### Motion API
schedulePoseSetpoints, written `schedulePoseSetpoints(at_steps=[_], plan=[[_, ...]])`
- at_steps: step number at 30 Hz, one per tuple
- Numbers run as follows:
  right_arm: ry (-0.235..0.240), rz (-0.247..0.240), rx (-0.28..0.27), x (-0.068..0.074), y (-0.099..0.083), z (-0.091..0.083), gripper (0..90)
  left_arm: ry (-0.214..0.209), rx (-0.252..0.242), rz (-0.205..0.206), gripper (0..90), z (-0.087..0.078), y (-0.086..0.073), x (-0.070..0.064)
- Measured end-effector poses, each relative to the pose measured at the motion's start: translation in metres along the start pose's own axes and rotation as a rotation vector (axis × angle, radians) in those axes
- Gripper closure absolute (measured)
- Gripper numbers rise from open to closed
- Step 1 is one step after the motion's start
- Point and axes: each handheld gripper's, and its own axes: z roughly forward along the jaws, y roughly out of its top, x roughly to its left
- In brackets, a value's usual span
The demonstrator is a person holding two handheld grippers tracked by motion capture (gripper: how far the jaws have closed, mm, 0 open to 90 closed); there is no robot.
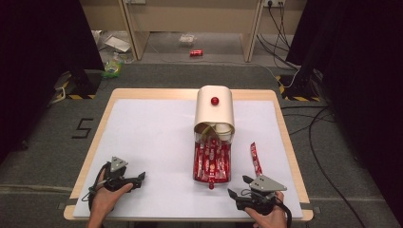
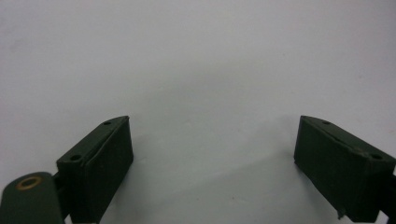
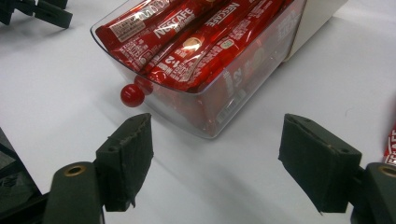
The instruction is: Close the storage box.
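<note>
the clear drawer (image 1: pixel 212 164) stands pulled out of the white dispenser (image 1: pixel 215 111) at mid-bench, packed with red sachets (image 3: pixel 196 42); 1 loose sachet (image 1: pixel 256 158) lies just right of it. the right gripper (image 1: pixel 239 186) rests near the drawer's front, jaws wide and empty. the left gripper (image 1: pixel 137 179) rests well apart, jaws wide over bare bench. likely step: pick the loose sachet. approach along its length, close across its narrow width, keep clear of the red knob (image 3: pixel 132 95).

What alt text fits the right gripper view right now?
An open clear drawer packed with red coffee sachets lies on the white table, a red knob at its front. The right claw hangs open just short of it.
</note>
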Motion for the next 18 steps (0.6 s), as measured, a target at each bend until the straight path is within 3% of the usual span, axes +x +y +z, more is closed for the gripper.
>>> schedulePoseSetpoints(at_steps=[18], plan=[[-0.006,-0.033,0.002,0.009,0.004,0.012,24.4,0.001,0.0,0.001,11.0,0.0,0.0,0.0]])
